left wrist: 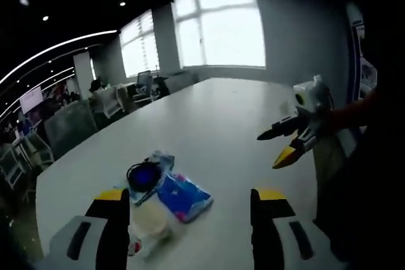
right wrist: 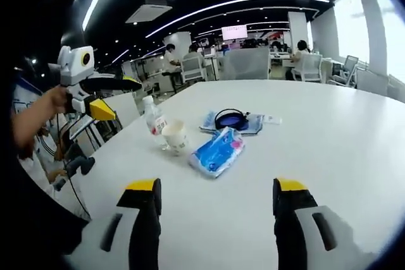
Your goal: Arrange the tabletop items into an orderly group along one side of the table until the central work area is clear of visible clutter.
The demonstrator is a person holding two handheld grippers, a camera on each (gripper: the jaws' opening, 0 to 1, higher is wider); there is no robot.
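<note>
In the left gripper view, I'm seeing one cup (left wrist: 150,218), one blue packet (left wrist: 183,196) and one coiled cable (left wrist: 143,174) at lower centre; my left gripper (left wrist: 190,210) is spread, holding nothing. In the right gripper view, one bottle (right wrist: 152,117) is standing left of centre; my right gripper (right wrist: 216,202) is hanging spread, empty.

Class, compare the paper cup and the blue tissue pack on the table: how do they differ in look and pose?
The cup is pale and round; the tissue pack is bright blue and flattish. The cup stands upright, while the pack lies flat. The cup stands right by a bottle; the pack lies apart from it. Both rest on the white table, ungripped.
</note>
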